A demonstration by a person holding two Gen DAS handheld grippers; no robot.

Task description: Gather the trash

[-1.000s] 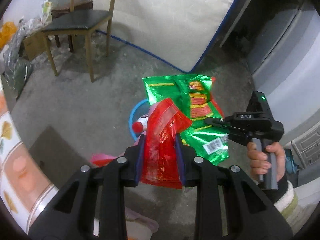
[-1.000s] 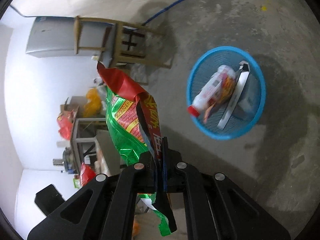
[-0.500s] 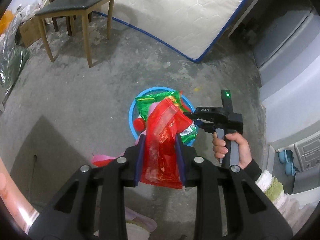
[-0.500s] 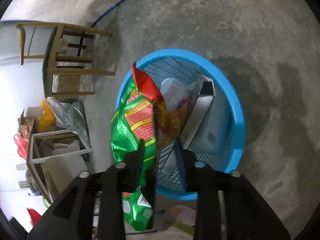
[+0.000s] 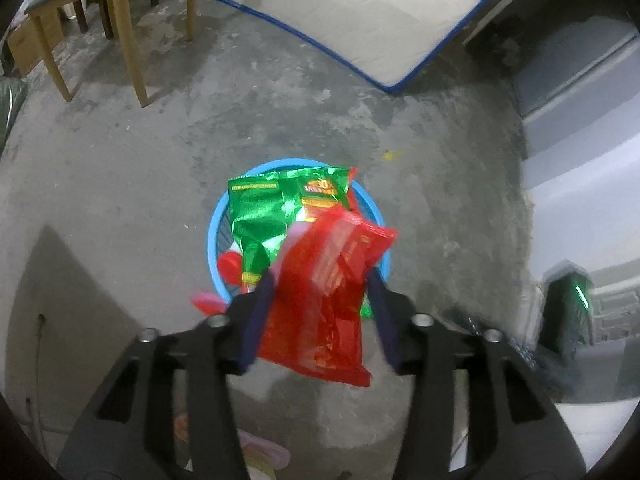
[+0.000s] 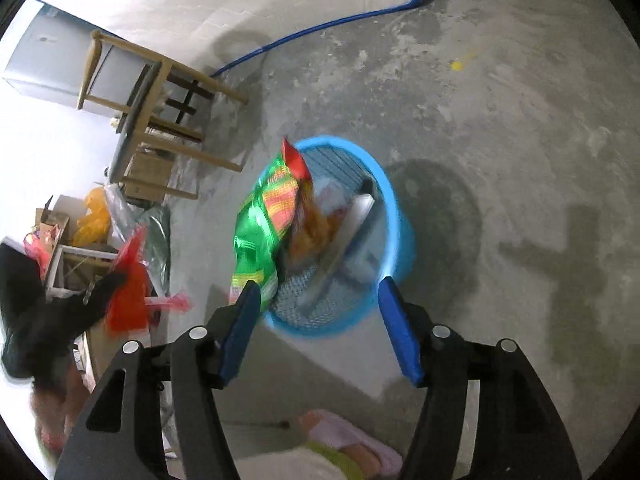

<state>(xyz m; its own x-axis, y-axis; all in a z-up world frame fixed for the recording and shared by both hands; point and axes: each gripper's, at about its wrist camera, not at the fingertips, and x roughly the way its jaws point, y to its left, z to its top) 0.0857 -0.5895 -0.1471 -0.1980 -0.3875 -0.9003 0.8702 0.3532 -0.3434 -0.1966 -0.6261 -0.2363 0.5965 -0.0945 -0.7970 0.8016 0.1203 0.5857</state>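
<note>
A blue mesh basket (image 5: 216,240) stands on the concrete floor with a red-capped bottle (image 5: 230,264) and other trash inside. A green snack bag (image 5: 264,208) lies in it, leaning over the left rim of the basket (image 6: 396,216) in the right wrist view. Just above the basket my left gripper (image 5: 320,300) is opening. A red wrapper (image 5: 324,300) hangs tilted and loose between its pads. My right gripper (image 6: 318,300) is also opening, wide, with nothing between its fingers. The green bag (image 6: 260,232) is clear of its left pad. The red wrapper (image 6: 128,292) shows blurred at the left.
A wooden chair (image 5: 116,8) and a leaning mattress (image 5: 360,8) stand beyond the basket. A grey cabinet (image 5: 580,80) is at the right. Pink items (image 6: 344,436) lie on the floor close below. Boxes and bags (image 6: 80,220) are piled at the left.
The right gripper let go of the green bag, which dropped into the basket, and opened wide. The left gripper came down over the basket and its jaws spread, loosening the red wrapper.
</note>
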